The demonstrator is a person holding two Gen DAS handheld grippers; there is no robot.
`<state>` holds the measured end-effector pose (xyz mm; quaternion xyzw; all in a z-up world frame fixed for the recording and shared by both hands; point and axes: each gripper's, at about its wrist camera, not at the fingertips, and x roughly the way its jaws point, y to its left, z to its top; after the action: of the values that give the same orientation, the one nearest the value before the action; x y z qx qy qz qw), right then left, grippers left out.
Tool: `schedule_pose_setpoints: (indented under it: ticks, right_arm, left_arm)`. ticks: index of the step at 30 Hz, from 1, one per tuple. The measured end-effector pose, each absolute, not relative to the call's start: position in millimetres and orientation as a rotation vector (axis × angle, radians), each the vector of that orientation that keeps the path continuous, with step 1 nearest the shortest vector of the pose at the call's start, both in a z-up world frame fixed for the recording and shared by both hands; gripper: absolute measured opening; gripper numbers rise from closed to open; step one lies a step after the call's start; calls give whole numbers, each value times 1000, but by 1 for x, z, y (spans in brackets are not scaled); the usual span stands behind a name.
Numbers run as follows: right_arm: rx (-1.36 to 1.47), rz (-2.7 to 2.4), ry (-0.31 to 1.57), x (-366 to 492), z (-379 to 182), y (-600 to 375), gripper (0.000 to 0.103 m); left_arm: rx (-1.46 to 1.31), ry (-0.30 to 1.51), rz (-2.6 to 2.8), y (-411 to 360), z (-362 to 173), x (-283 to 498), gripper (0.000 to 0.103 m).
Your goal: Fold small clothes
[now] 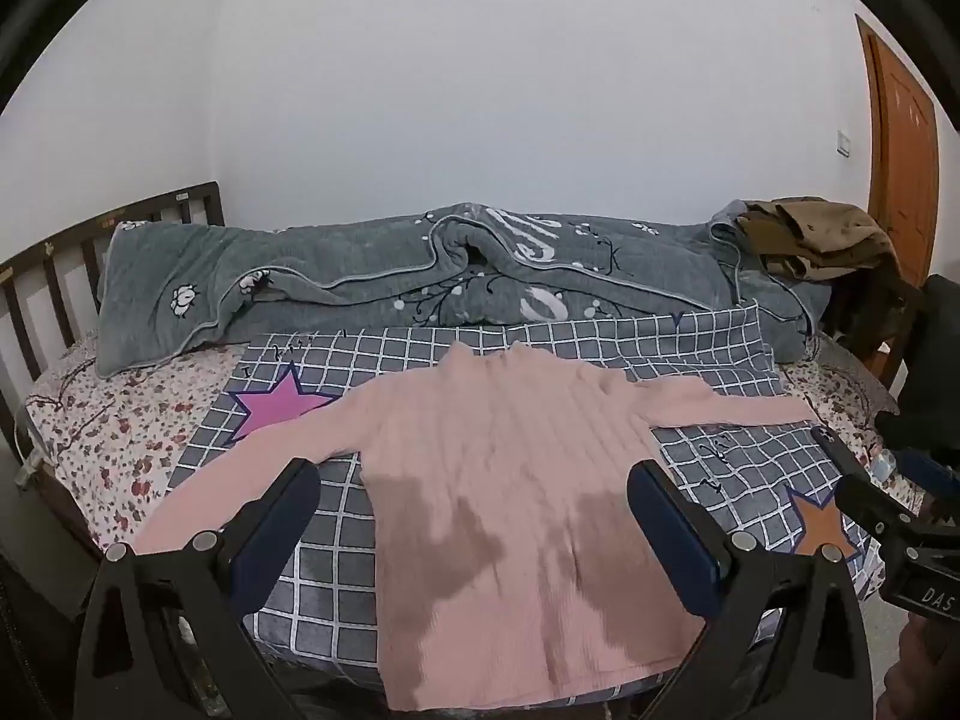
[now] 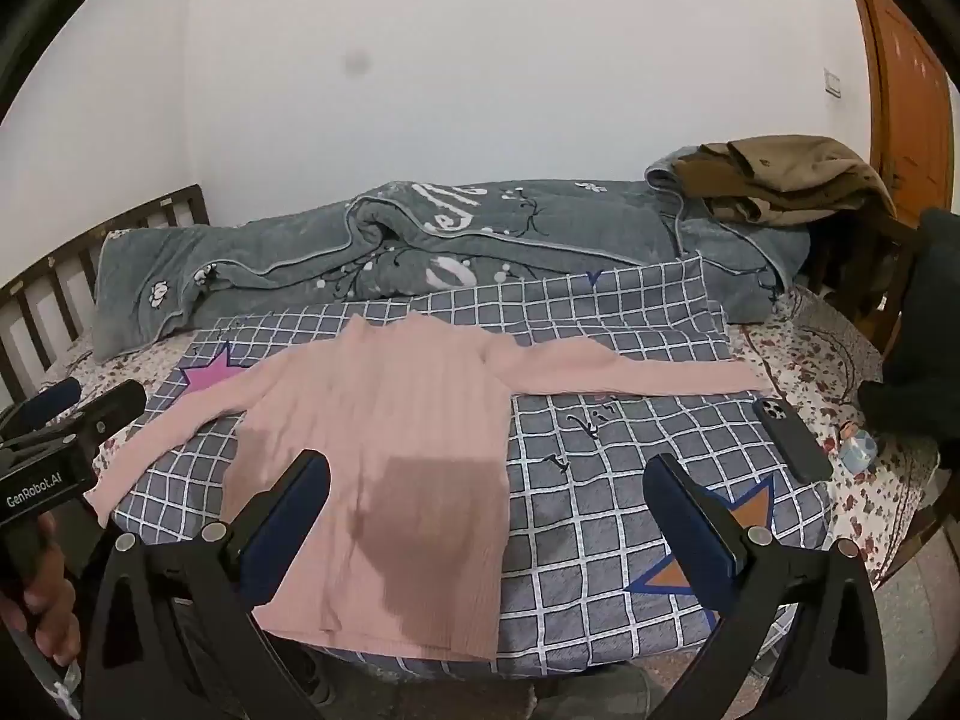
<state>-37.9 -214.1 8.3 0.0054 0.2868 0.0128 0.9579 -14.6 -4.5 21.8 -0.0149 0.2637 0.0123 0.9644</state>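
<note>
Left wrist view: a pink sweater (image 1: 516, 498) lies flat across mid-frame on a checked cover (image 1: 720, 480), sleeves spread.

A grey quilt (image 1: 420, 276) runs behind it, brown clothes (image 1: 816, 237) upper right. The left gripper (image 1: 474, 534) hangs released over the hem, touching nothing. In the right wrist view the right gripper (image 2: 486, 531) gapes too, over the sweater's right edge; a phone (image 2: 792, 438) lies at right, beside perhaps a small bottle (image 2: 855, 447).
</note>
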Motion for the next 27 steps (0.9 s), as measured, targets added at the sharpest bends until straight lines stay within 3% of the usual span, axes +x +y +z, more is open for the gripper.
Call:
schedule_pose_setpoints:
  ticks: [27]
  right_arm:
    - [12,40,568,-45,11,-213,102]
  left_arm:
    - [-15,519,22,-12,22,-19,103]
